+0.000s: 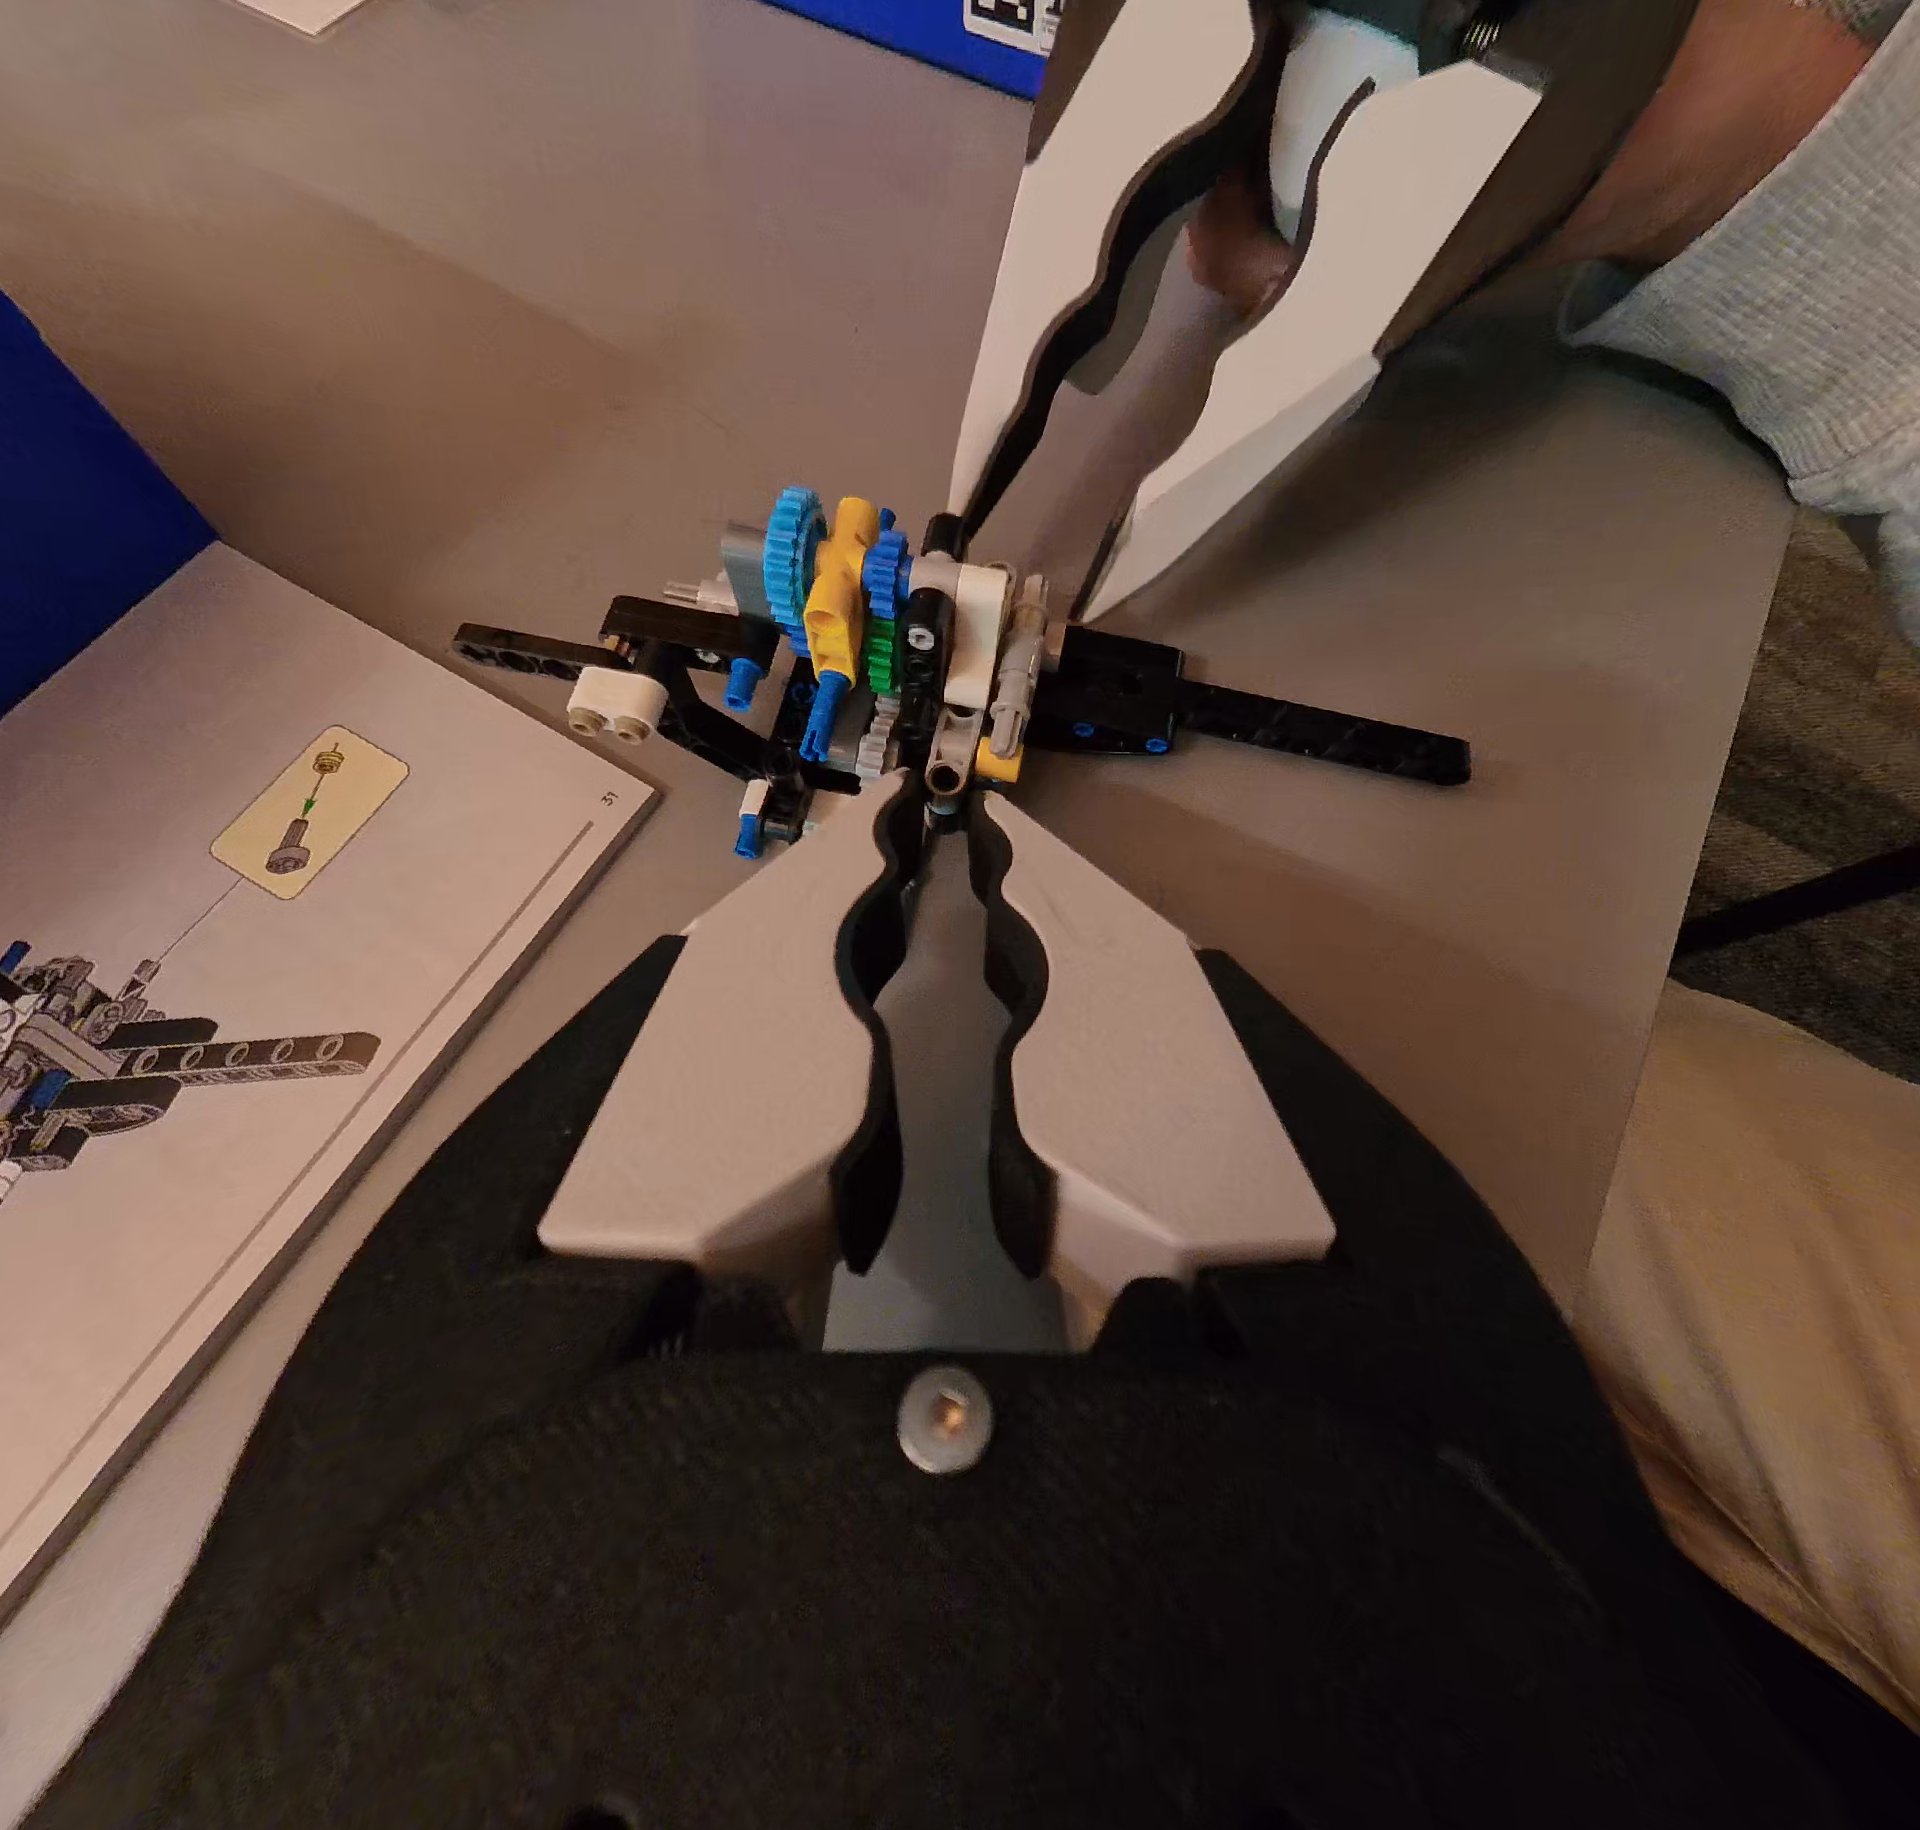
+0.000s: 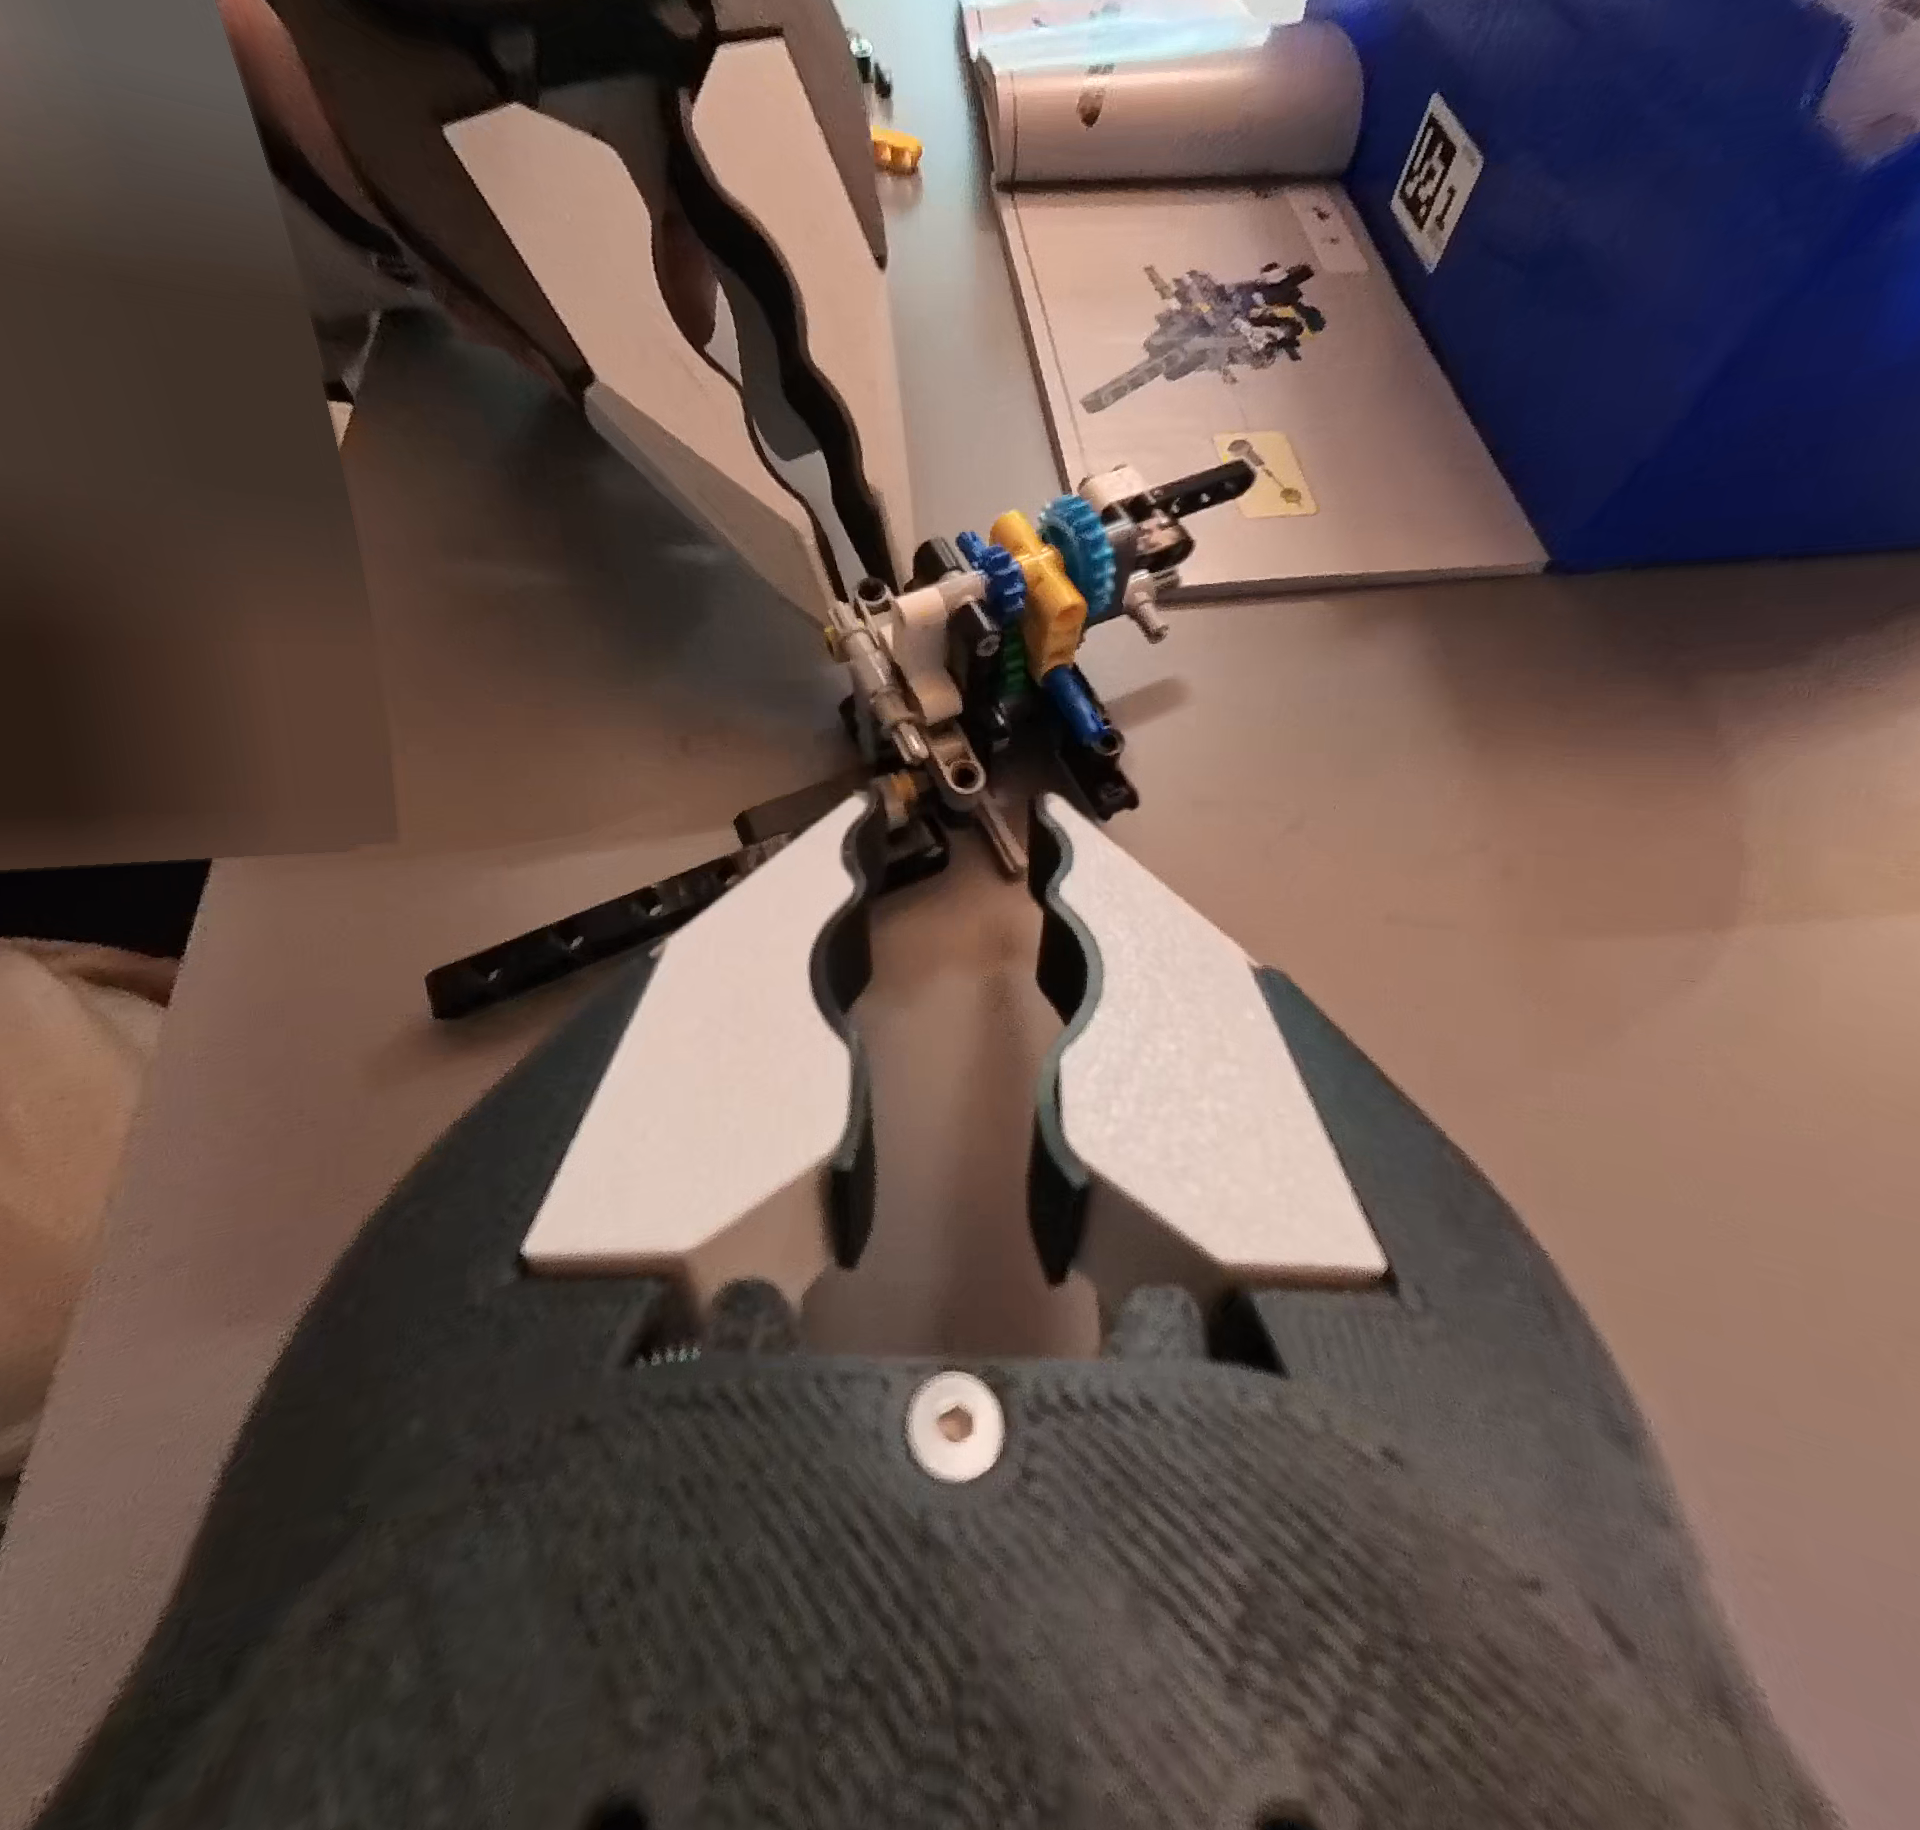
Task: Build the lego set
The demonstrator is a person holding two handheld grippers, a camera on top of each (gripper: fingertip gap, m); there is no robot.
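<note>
The lego model [image 1: 894, 637] is a small gear assembly with blue, green and light-blue gears, a yellow connector, white and grey beams and long black beams, resting on the grey table. It also shows in the right wrist view [image 2: 966, 658]. My left gripper [image 1: 943, 801] is shut on a grey pin-hole piece at the model's near edge. It comes in from the upper left in the right wrist view [image 2: 862, 585]. My right gripper [image 2: 954, 814] has its jaws partly apart around the model's near end, with a grey axle [image 2: 1000, 835] between them. It comes down from the top in the left wrist view [image 1: 1023, 575].
An open instruction booklet [image 1: 312, 949] lies left of the model, also seen in the right wrist view [image 2: 1247, 378]. A blue bin [image 2: 1662, 222] with a black-and-white tag stands behind it. A small yellow part [image 2: 894, 147] lies far back. The table edge [image 1: 1714, 741] is on the right. There is about 5 cm between the tips of the two grippers.
</note>
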